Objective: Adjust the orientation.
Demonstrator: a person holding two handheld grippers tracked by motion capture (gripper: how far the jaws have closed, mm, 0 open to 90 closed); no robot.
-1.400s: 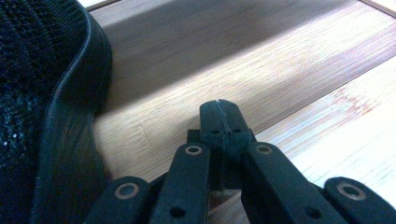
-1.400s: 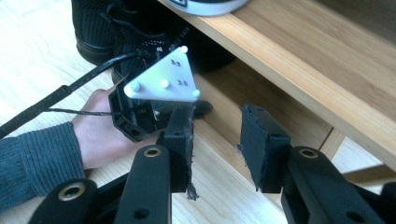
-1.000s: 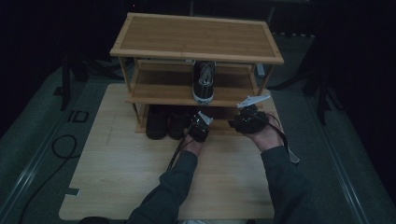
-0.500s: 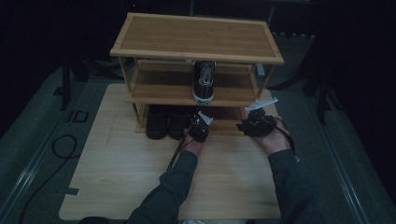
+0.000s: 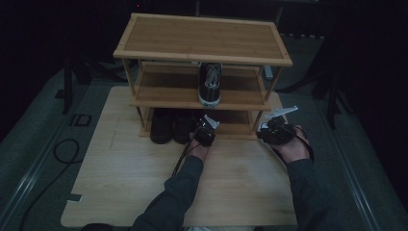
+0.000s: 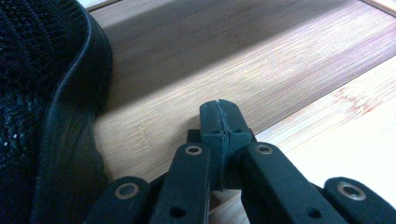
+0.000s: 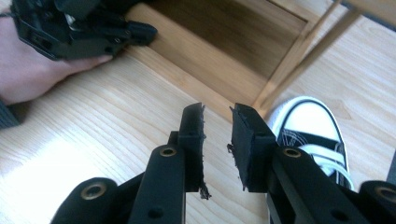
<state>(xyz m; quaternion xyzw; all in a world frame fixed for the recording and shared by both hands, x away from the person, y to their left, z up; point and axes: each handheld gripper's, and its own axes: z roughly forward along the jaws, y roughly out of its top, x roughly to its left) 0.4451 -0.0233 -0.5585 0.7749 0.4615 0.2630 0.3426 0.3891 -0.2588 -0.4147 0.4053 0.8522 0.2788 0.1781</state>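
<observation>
Sneaker (image 7: 314, 135) just beside right tool (image 7: 217, 122) — apart.

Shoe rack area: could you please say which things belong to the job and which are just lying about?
In the job:
shoe rack
white-toed sneaker by the right gripper
black shoes by the left gripper
shelved sneaker

Lying about:
looped cable on the floor
small strip beside the board

You will find no readable text, label, brand, number or sign here: nothing legible stands on the rack (image 5: 202, 45), the shoes, the table (image 5: 125, 168) or the grippers.
</observation>
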